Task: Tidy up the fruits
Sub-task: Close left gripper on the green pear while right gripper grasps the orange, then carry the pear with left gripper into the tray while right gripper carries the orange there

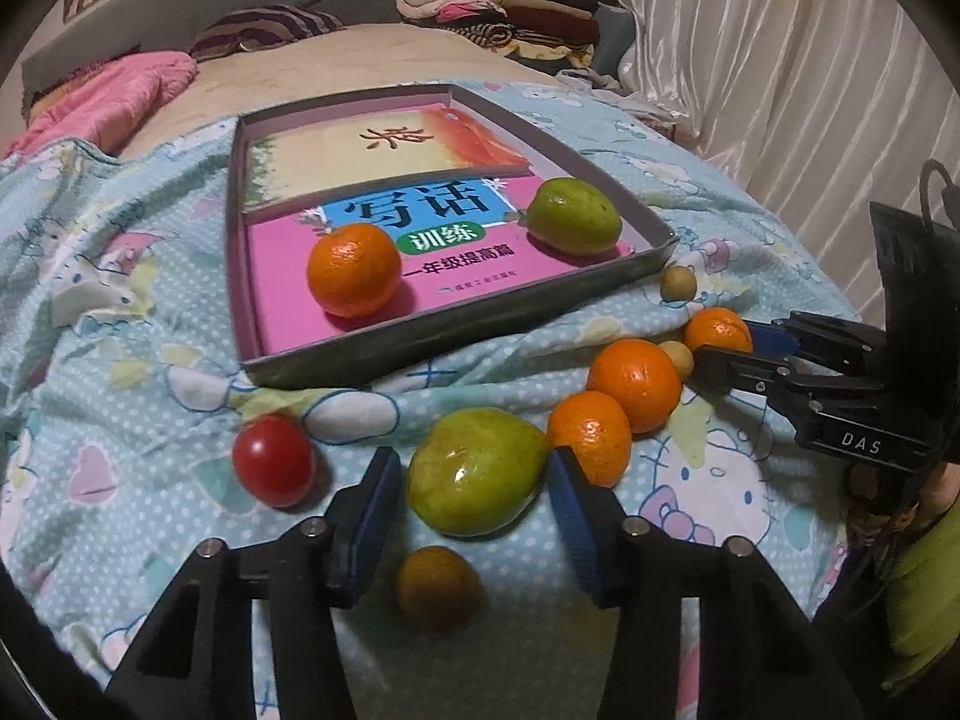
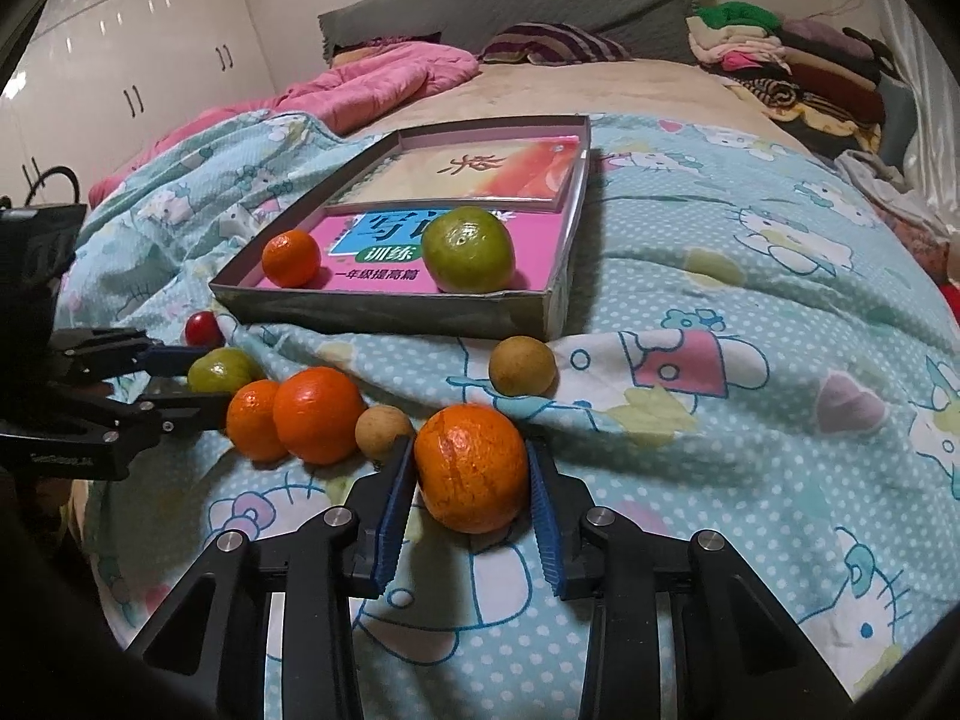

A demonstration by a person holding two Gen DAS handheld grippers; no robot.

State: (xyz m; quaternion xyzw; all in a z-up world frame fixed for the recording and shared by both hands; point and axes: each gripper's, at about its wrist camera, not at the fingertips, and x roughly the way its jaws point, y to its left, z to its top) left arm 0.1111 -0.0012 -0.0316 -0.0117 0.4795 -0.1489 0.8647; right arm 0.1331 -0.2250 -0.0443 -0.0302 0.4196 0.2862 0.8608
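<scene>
A shallow grey box (image 1: 456, 342) (image 2: 384, 309) lies on the bed with books inside, an orange (image 1: 353, 269) (image 2: 291, 258) and a green fruit (image 1: 573, 216) (image 2: 468, 249) on them. My left gripper (image 1: 474, 468) is open around a green fruit (image 1: 474, 471) on the quilt, pads close to its sides. My right gripper (image 2: 471, 468) stands around an orange (image 2: 471, 468), pads at its sides, on the quilt; it also shows in the left wrist view (image 1: 717, 327). Two oranges (image 1: 633, 384) (image 1: 591, 435), a red tomato (image 1: 273, 459) and small brown fruits (image 2: 522, 366) (image 2: 384, 432) lie loose.
The Hello Kitty quilt (image 2: 750, 420) covers the bed. A pink blanket (image 2: 384, 75), a striped pillow (image 2: 552, 42) and a stack of folded clothes (image 2: 780, 60) lie at the far end. White curtains (image 1: 780, 60) hang to the right, wardrobes (image 2: 120, 60) to the left.
</scene>
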